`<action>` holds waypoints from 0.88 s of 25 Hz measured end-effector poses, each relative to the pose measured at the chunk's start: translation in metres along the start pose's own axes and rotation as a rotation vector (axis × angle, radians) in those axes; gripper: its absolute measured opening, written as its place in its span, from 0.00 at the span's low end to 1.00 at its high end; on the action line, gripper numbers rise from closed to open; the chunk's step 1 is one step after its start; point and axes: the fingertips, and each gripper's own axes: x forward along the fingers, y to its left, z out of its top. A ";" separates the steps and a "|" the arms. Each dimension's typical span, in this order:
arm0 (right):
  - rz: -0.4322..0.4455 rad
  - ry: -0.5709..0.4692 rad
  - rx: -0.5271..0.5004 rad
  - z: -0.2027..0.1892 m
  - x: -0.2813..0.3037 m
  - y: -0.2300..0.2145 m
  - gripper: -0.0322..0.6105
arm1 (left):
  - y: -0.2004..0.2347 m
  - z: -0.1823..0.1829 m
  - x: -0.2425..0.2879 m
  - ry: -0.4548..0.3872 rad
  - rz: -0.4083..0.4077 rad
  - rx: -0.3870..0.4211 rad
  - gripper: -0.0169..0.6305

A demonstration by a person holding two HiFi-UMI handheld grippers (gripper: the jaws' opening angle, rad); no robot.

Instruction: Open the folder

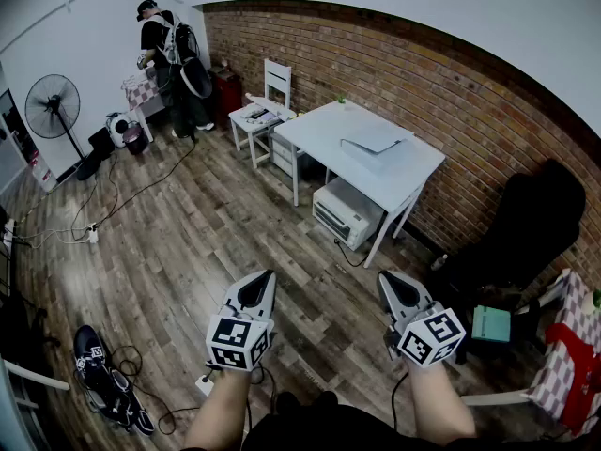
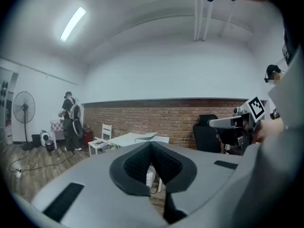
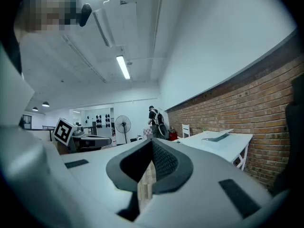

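Now: L tongs clenched, empty | R tongs same | folder on table, well apart | open floor btw

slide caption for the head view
Left gripper and right gripper shut, empty, far from the folder on the table.

Wood-plank floor with a slight sheen. Rough red brick wall at one o'clock. Smooth matt white tabletop. Left gripper and right gripper: matt grey plastic, textured black pads.
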 end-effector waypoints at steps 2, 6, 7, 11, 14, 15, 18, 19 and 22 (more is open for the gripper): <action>0.002 0.003 0.000 0.000 -0.001 -0.003 0.07 | 0.000 0.003 0.000 -0.014 0.016 0.003 0.05; 0.003 -0.007 -0.011 0.004 -0.006 -0.010 0.07 | -0.003 0.006 0.003 -0.027 0.032 0.005 0.05; 0.002 -0.008 -0.011 0.005 -0.007 -0.012 0.07 | -0.005 0.006 0.004 -0.027 0.036 0.005 0.05; -0.001 -0.011 0.005 0.002 -0.016 -0.025 0.07 | -0.014 0.005 0.009 -0.028 0.044 -0.003 0.05; 0.012 -0.020 0.007 0.002 -0.027 -0.030 0.07 | -0.023 0.004 0.012 -0.022 0.043 -0.004 0.05; 0.022 -0.024 0.005 0.003 -0.029 -0.031 0.07 | -0.025 0.003 0.012 -0.018 0.044 0.000 0.05; 0.048 -0.040 0.011 0.006 -0.039 -0.035 0.07 | -0.034 0.005 0.014 -0.013 0.049 0.005 0.05; 0.050 -0.045 0.016 0.006 -0.042 -0.038 0.07 | -0.038 0.005 0.016 -0.013 0.047 0.006 0.06; 0.048 -0.042 0.025 0.002 -0.042 -0.049 0.07 | -0.045 0.005 0.028 -0.005 0.036 0.010 0.06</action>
